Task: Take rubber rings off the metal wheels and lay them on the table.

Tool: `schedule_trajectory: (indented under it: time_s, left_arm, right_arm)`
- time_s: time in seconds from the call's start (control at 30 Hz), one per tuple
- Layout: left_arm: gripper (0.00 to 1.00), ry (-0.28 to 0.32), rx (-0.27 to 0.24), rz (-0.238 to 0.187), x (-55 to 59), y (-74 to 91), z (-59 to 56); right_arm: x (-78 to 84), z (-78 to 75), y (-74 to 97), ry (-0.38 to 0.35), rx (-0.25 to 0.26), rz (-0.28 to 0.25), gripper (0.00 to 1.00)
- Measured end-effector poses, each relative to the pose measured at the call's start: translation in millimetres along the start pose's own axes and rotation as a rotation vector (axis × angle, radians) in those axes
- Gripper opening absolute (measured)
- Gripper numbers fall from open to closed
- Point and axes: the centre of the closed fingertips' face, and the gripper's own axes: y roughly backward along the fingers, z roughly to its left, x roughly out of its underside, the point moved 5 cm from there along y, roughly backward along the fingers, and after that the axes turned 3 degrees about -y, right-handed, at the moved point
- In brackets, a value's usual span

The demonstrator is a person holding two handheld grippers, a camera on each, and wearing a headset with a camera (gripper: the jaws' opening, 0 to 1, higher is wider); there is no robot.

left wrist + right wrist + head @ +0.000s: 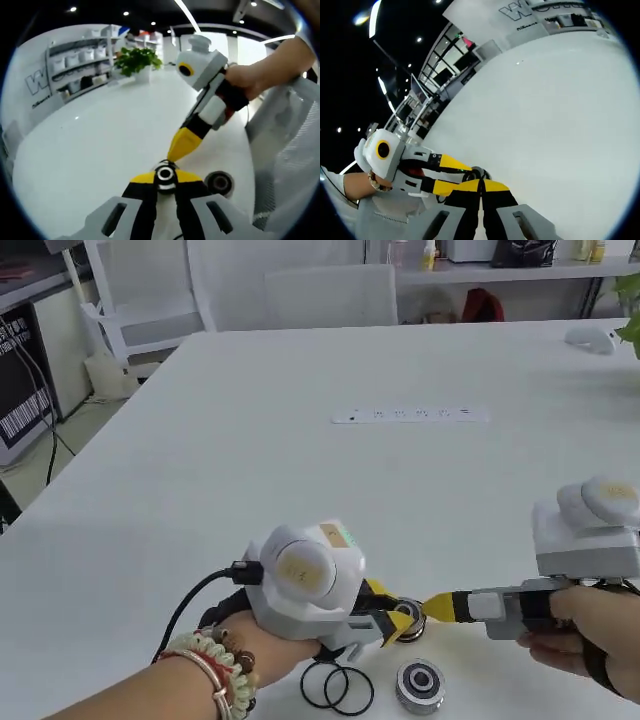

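**Ring waiting to be peeled from the clamped wheel**

The metal wheel [165, 175] is hanging just above the near part of the table [300, 460], and the left gripper [390, 618] is clamping it between narrowed jaws. The dark band [157, 173] around its rim is probably the rubber ring. Judging by its look, that ring is light, soft and stretchy and is hugging the metal snugly. The best place to take hold is likely its outer lip, pinching a small bite and rolling it sideways off the rim. The wheel itself is hard and smooth, so it could be twisting or slipping in the clamp once the pulling starts.

From the right, the right gripper [432, 608] is touching the wheel's rim with its jaws pressed almost together; whether they are pinching rubber cannot be told. Nearer, two loose rings [336, 686] are lying overlapped on the table, with a second wheel [420, 685] just to their right.
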Motion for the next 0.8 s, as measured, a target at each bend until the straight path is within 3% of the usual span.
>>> schedule_trajectory:
  time_s: [0.8]
  left_arm:
    - [0.14, 0.018, 0.006, -0.024, 1.5, 0.2, 0.1]
  right_arm:
    - [-0.4, 17.2, -2.8, 0.046, -0.044, 0.019, 0.00]
